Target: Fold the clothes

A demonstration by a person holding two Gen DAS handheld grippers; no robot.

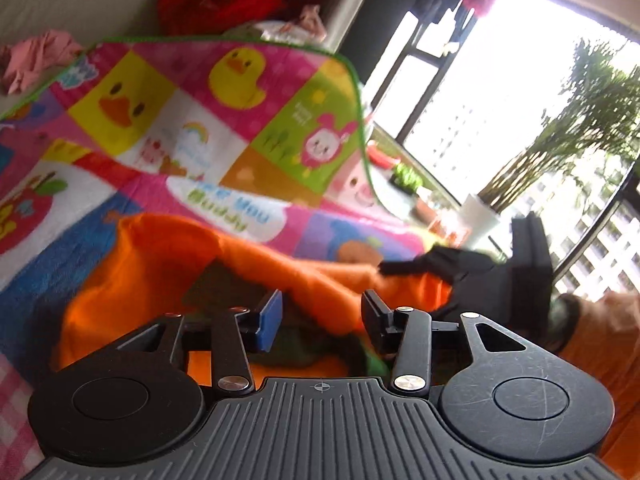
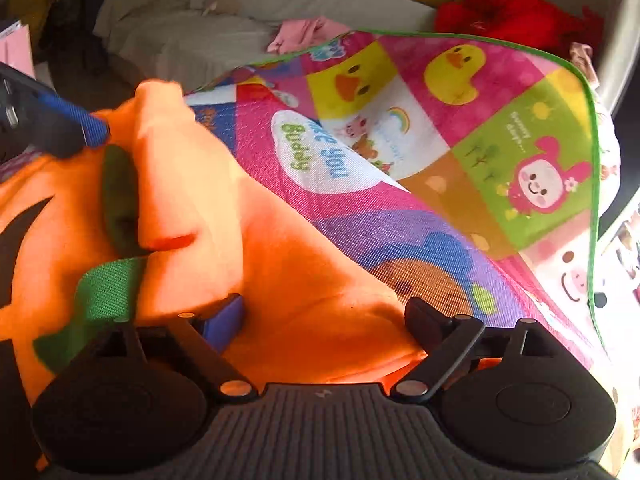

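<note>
Orange garment [image 2: 248, 248] with green trim lies bunched on the cartoon-print mat [image 2: 460, 152]; left gripper [image 1: 322, 312] and right gripper [image 2: 324, 320] both stand spread apart over it, grasping nothing.

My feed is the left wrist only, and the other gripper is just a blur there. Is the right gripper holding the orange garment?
Observer: No. The right gripper is open, jaws wide apart over the orange garment.
Operator: And where is my fingertip against the cloth?
Observer: In the right wrist view, the left gripper's blue pad sits against a raised fold of the garment, just above a green band.
</note>
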